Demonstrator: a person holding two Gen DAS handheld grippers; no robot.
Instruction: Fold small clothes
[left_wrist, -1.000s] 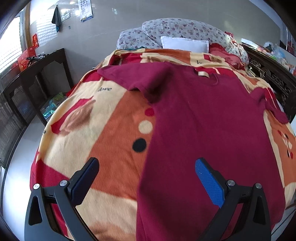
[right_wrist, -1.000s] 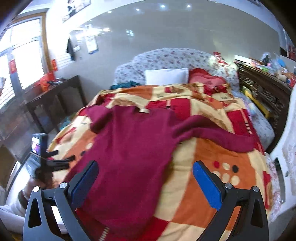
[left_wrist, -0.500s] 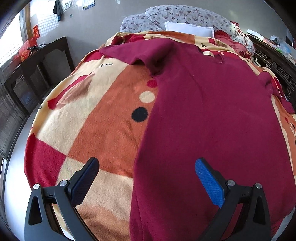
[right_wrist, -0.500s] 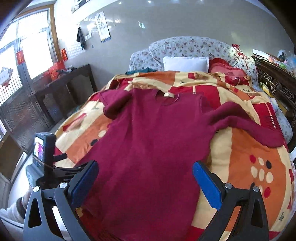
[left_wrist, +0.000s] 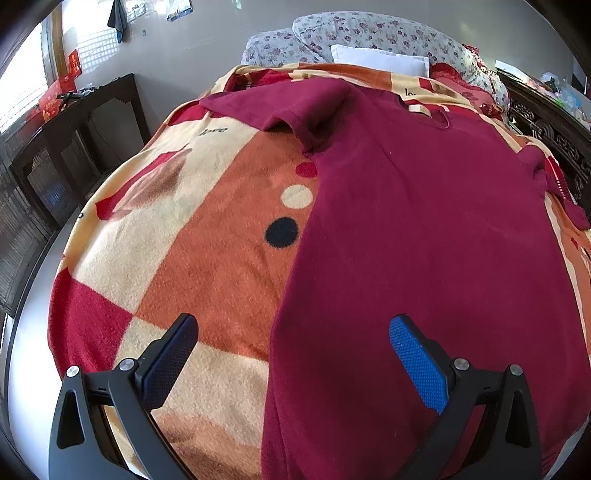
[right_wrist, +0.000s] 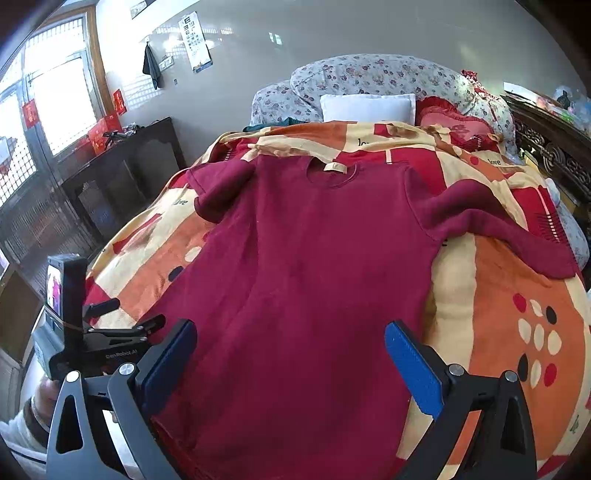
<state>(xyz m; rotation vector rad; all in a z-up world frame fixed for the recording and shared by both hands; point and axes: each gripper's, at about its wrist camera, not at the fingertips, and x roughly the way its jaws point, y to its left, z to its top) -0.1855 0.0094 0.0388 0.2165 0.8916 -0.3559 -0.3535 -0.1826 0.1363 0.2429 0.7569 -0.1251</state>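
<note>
A dark red short-sleeved shirt (left_wrist: 424, 240) lies spread flat, collar far, on an orange, cream and red blanket (left_wrist: 207, 251) over a bed. It also shows in the right wrist view (right_wrist: 310, 280). Its left sleeve (left_wrist: 273, 103) is bunched; its right sleeve (right_wrist: 498, 218) trails out to the right. My left gripper (left_wrist: 293, 354) is open and empty above the shirt's left side edge near the hem. My right gripper (right_wrist: 290, 358) is open and empty above the hem's middle. The left gripper's body (right_wrist: 74, 332) shows at the left of the right wrist view.
Floral pillows (right_wrist: 376, 77), a white pillow (right_wrist: 365, 107) and a red cushion (right_wrist: 454, 122) lie at the bed's head. A dark wooden side table (right_wrist: 122, 170) stands left of the bed. A carved dark bedframe (right_wrist: 546, 147) runs along the right.
Both grippers moved lower and closer over the shirt's hem end. The right one swung left to the shirt's middle. Both stayed open. The shirt has not moved.
</note>
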